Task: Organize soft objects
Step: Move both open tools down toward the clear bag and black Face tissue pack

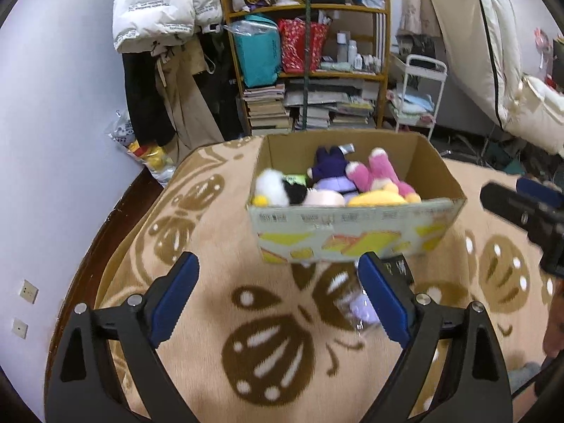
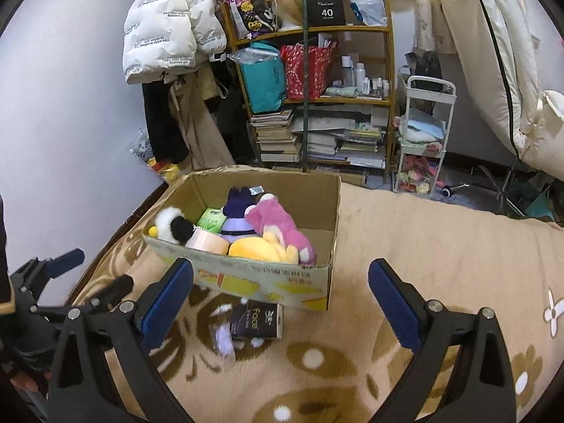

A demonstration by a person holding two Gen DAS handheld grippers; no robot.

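Observation:
A cardboard box (image 1: 352, 236) (image 2: 268, 278) stands on the beige patterned blanket and holds several plush toys. Among them are a pink one (image 1: 380, 172) (image 2: 278, 222), a yellow one (image 2: 261, 246), a purple one (image 1: 331, 169) and a white-and-black one (image 2: 172, 225). In front of the box lie a dark tissue pack (image 2: 257, 320) and a small lilac toy in clear wrap (image 1: 363, 308) (image 2: 224, 338). My left gripper (image 1: 278, 282) is open over the blanket, with nothing in it. My right gripper (image 2: 280, 296) is wide open above the pack and lilac toy, touching neither.
The blanket's left edge (image 1: 116, 218) drops beside a lilac wall. Behind the box stand a wooden shelf (image 2: 317, 105) of books and bags, hanging coats (image 2: 165, 28) and a white trolley (image 2: 423, 134). White bedding (image 1: 511, 70) is piled at the right.

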